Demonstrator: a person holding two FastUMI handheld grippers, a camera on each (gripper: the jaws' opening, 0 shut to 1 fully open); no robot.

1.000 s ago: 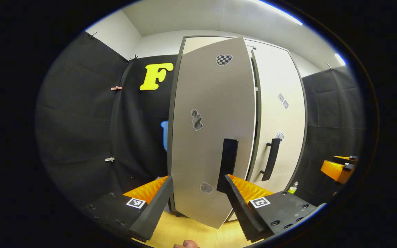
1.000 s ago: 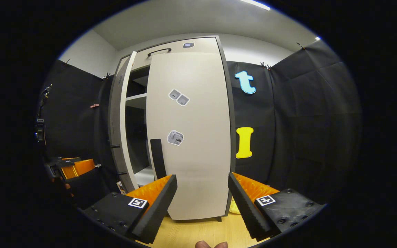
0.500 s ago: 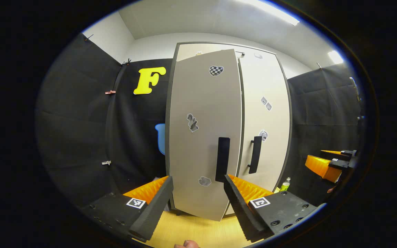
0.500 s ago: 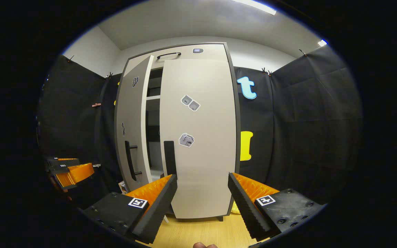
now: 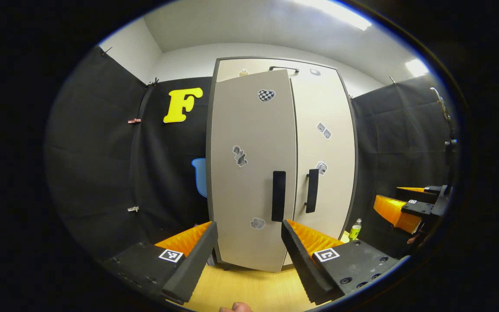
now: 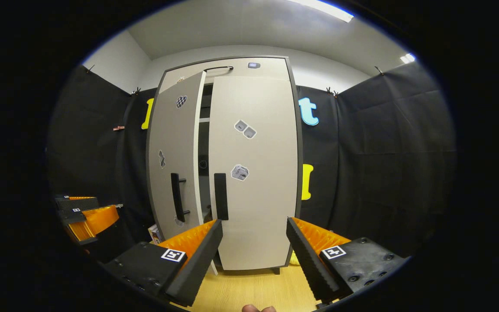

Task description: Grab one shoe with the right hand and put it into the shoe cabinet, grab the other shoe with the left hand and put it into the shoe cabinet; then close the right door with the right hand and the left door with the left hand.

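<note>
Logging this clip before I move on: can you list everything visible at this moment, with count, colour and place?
shoe cabinet: one, beige with dark frame, centre against the booth wall.
right door: one, beige, looks shut.
left door: one, beige, slightly ajar, a dark gap beside it in the right gripper view.
door handles: two, black, vertical, near the doors' meeting edges.
stickers: several, grey and checkered, on both doors.
top handle: one, dark, above the doors.
bottle: one, greenish, floor right of the cabinet.
floor: pale wood.
clips: a few, on the cloth.
left gripper: jaws open, empty.
right gripper: jaws open, empty.
</note>
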